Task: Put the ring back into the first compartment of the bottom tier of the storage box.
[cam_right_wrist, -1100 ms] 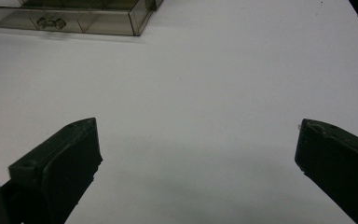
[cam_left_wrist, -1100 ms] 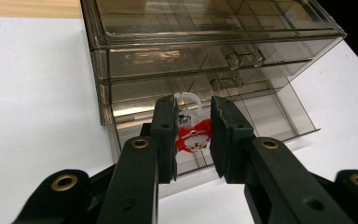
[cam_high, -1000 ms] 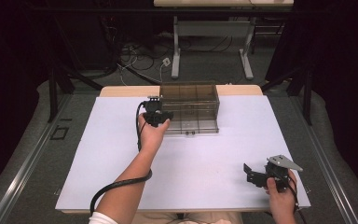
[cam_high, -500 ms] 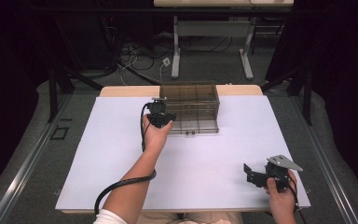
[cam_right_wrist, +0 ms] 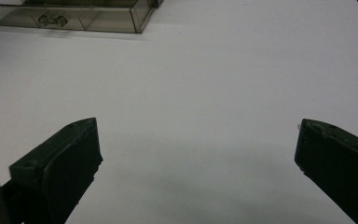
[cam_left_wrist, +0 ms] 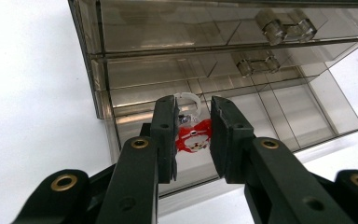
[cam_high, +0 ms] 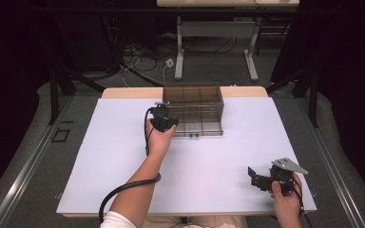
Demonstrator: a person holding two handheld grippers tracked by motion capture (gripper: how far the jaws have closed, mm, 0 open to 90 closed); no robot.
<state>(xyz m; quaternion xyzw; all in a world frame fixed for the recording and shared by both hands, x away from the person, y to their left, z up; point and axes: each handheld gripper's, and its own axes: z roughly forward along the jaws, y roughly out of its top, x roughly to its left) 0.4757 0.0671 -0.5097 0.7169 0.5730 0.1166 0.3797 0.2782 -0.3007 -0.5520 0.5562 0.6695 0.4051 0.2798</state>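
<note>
grey floor [cam_high: 209, 71], cables [cam_high: 138, 57], desk legs [cam_high: 179, 52]

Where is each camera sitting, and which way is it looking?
High view: sits above the person's side, looking forward and down on the white table; both forearms and hands show.
Left gripper view: rides the left gripper, looking along its black jaws at a small red and white object in the open bottom drawer.
Right gripper view: rides the right gripper, looking across the table; its jaws stand wide apart.
All three share the smoky clear plastic drawer box.
</note>
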